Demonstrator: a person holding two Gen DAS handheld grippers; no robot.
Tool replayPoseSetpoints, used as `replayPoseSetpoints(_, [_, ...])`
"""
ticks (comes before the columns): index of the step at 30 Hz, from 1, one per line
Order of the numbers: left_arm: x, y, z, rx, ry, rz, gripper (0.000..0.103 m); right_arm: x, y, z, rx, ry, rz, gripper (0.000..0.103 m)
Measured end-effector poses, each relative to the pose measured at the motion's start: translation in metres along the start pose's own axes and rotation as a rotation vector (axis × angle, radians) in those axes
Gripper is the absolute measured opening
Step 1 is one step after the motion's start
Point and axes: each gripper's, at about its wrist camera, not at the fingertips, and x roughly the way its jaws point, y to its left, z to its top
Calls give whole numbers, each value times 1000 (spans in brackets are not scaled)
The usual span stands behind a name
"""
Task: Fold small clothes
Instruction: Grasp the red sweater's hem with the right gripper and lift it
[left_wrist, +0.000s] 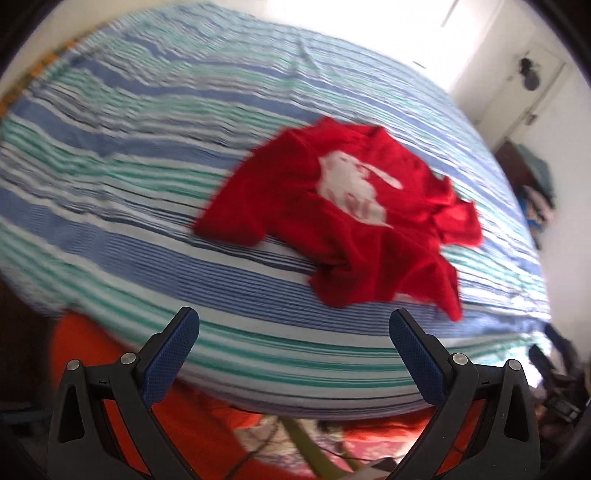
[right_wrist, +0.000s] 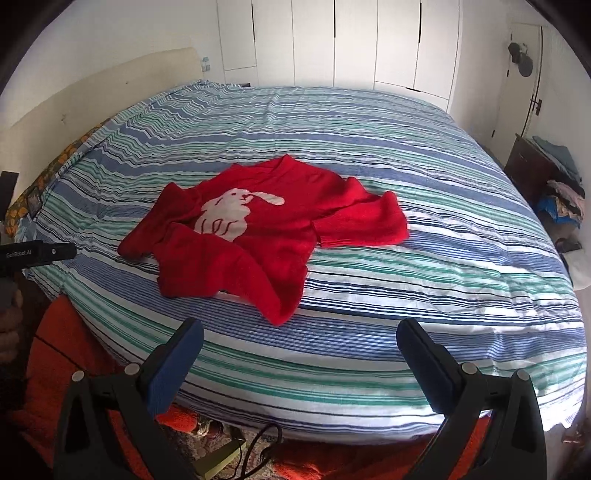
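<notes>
A small red sweater (right_wrist: 266, 229) with a white rabbit on its chest lies crumpled on the striped bedspread (right_wrist: 406, 295), sleeves bunched and the hem folded over. In the left wrist view the same red sweater (left_wrist: 343, 218) is blurred and sits ahead and slightly right. My left gripper (left_wrist: 294, 321) hovers open over the bed's near edge, short of the sweater, with nothing between its fingers. My right gripper (right_wrist: 300, 332) is also open and empty, just short of the sweater's lower hem. Part of the left gripper's body (right_wrist: 37, 253) shows at the left edge of the right wrist view.
The bed has a blue, green and white striped cover (left_wrist: 147, 166). An orange rug (right_wrist: 51, 354) and a cable (right_wrist: 266, 439) lie on the floor below the near edge. A dark nightstand with piled clothes (right_wrist: 554, 184) stands on the right. White wardrobe doors (right_wrist: 332, 40) line the far wall.
</notes>
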Motion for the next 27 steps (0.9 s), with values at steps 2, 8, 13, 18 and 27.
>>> replayPoseSetpoints(2, [27,-3,-4,26,51,-51,102,26,-6,-10,8,49,98,103])
replayPoseSetpoints(8, [55,-16,-10,80,99,-41,102,105,-21,-24,130,151,392,103])
replayPoseSetpoints(13, [42,-10,-16,58,64,14,102,178,-34,-16,276,212,461,103])
replayPoseSetpoints(18, [44,8,-27,10,77,53,102,193,-20,-7,314,145,623,85])
replayPoseSetpoints(27, [57,10,-31,-1,103,92,102,206,-36,20,539,135,687,59])
